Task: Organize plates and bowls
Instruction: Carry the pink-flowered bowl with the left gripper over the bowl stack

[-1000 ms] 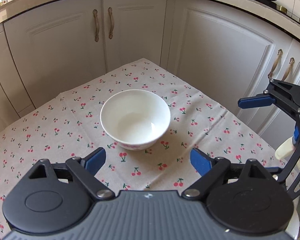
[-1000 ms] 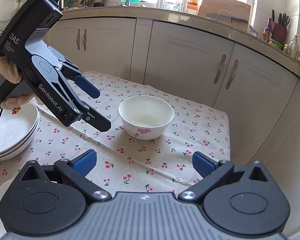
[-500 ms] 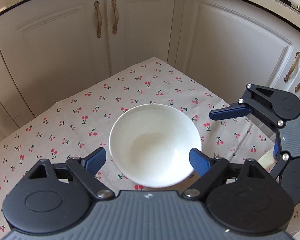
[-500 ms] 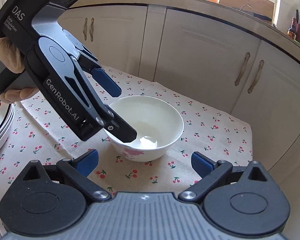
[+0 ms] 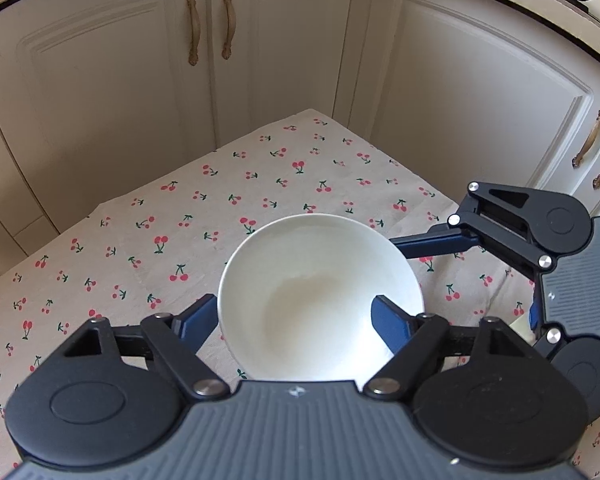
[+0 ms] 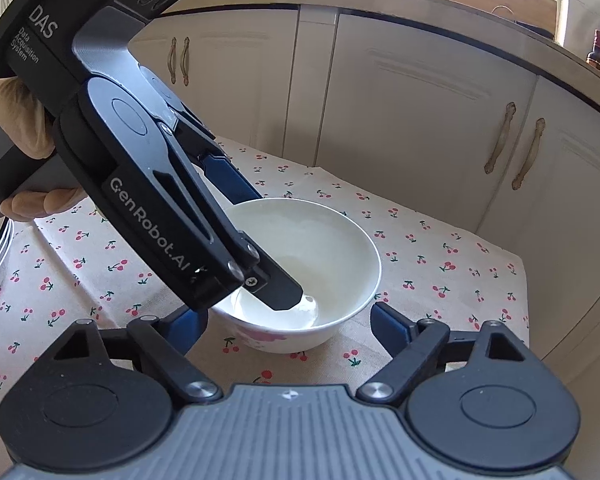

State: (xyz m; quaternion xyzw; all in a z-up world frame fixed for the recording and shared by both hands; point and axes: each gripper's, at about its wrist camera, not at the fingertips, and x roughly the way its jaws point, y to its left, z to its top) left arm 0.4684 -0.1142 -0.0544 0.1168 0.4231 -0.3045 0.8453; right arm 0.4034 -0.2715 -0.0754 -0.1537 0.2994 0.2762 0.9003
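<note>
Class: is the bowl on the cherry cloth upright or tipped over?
Upright. The bowl sits on its base on the cloth, rim level and mouth facing up; both views look down into its white inside.

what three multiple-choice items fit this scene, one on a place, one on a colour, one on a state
1. Where does the bowl stand?
A. on a plate
B. on the cloth
C. on the counter

2. What colour are the cherries printed on the cloth?
A. red
B. blue
C. yellow

3. How is the bowl?
A. upside down
B. on its side
C. upright and empty

Answers:
1 B: its base rests on the patterned cloth, nothing under it.
2 A: red fruit on green stalks shows all over the cloth.
3 C: its open mouth faces up and only the bare white inside shows.
</note>
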